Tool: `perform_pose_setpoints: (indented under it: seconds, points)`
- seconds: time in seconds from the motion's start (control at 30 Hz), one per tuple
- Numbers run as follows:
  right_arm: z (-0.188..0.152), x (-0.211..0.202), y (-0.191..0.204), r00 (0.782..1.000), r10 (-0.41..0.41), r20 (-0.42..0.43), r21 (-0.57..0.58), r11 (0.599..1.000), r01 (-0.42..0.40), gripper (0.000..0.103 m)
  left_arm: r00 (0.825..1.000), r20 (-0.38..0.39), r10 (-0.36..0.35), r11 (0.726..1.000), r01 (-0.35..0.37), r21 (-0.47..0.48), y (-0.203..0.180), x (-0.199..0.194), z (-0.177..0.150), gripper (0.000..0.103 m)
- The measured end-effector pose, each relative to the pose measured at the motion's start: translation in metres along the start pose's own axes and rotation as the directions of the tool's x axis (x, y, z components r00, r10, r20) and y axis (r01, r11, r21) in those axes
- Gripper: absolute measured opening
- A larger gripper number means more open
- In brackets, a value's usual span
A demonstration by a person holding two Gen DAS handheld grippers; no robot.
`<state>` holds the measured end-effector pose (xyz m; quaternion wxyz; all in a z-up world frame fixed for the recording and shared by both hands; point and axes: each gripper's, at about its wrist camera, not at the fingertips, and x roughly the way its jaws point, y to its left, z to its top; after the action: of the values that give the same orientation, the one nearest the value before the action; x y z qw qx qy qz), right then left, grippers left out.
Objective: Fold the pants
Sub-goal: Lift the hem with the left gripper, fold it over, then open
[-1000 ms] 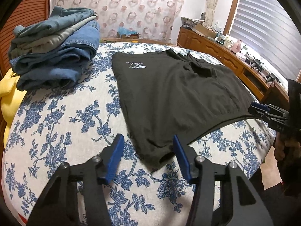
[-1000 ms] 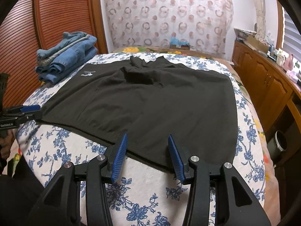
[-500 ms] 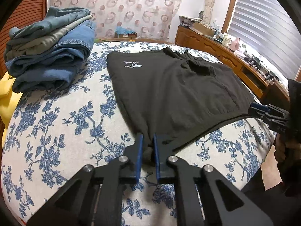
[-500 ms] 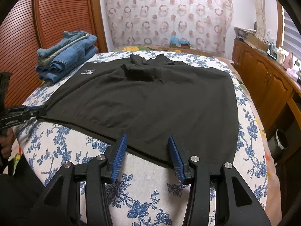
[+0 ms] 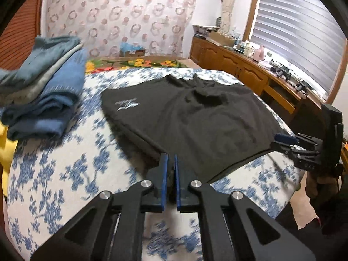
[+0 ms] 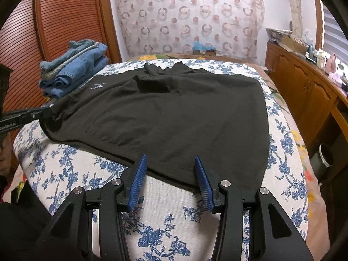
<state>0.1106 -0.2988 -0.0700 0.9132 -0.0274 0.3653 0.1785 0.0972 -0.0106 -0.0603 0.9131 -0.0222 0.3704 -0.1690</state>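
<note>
We see the black pants [image 6: 174, 113] spread flat across the middle of the blue-flowered bedspread [image 6: 65, 163], a stack of folded jeans [image 6: 74, 71] at upper left. Our left gripper [image 5: 170, 169] pinches the pants' near corner, its jaws closed on the cloth. Our right gripper [image 6: 169, 180] sits at the lower hem, jaws parted, gripping nothing

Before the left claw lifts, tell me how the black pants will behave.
Probably floppy: the black pants lie flat and creased on the bed. The corner pinched by the left claw should rise first, the rest likely dragging.
</note>
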Motion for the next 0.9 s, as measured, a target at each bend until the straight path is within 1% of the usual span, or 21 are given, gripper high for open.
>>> perform_pose_setpoints:
  seconds: [0.23, 0.37, 0.53, 0.67, 0.9]
  points:
    - [-0.001, -0.007, -0.010, 1.000, 0.005, 0.012, 0.015, 1.000, -0.005, 0.047, 0.999, 0.009, -0.044, 0.997, 0.044, 0.057, -0.031, 0.006, 0.022, 0.001]
    - [-0.002, -0.011, -0.016, 1.000, 0.003, 0.020, 0.027, 1.000, -0.003, 0.047, 0.998, 0.002, -0.067, 0.991, 0.066, 0.113, -0.054, 0.015, 0.038, 0.001]
    - [-0.003, -0.017, -0.025, 1.000, 0.000, 0.030, 0.043, 0.999, -0.001, 0.047, 0.995, -0.004, -0.099, 0.986, 0.099, 0.136, -0.071, 0.028, 0.057, 0.001]
    - [-0.004, -0.021, -0.033, 0.999, -0.001, 0.037, 0.054, 0.999, -0.001, 0.047, 0.992, -0.018, -0.123, 0.978, 0.125, 0.169, -0.090, 0.037, 0.068, 0.001]
    - [-0.008, -0.030, -0.052, 0.999, -0.029, 0.045, 0.085, 0.996, 0.025, 0.047, 0.985, -0.033, -0.168, 0.960, 0.171, 0.222, -0.132, 0.044, 0.082, 0.001]
